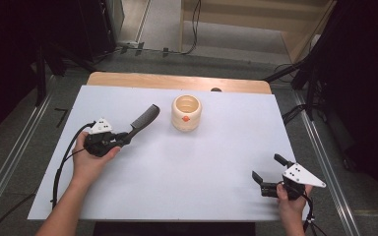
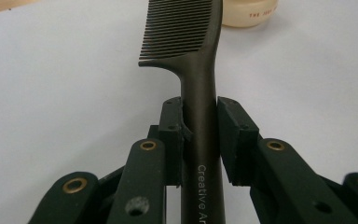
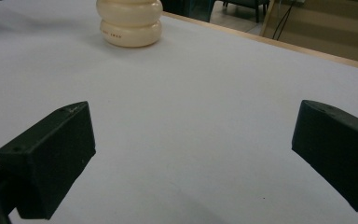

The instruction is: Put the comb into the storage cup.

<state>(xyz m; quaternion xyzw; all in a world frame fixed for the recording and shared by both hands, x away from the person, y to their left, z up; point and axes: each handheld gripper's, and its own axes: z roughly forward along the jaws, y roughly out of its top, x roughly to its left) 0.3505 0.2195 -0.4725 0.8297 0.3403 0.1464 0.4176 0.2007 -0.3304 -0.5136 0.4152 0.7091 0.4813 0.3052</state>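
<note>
The left gripper [image 1: 123, 139] was pinching a dark comb [image 1: 144, 120] by its handle, jaws pressed against either side of the shaft just below where the teeth began; the comb [image 2: 193, 70] lay at the left of the white table [image 1: 216, 162], its toothed end pointing toward the far right, near but apart from a cream ribbed cup [image 1: 186, 112] standing upright at the far centre; whether the comb rested on the table or was lifted slightly could not be told. The comb looked light and stiff, probably hard plastic with a smooth, somewhat slippery finish; the narrow handle seemed the sound place to hold it, since the fine teeth would likely flex or snag under pressure; a grip this close to the teeth should keep it from swinging, though the smooth shaft might twist between the pads if tilted quickly. The right gripper [image 1: 267, 173] waited at the near right, jaws spread wide with nothing between them; its pads [image 3: 51, 158] hovered over bare table.
</note>
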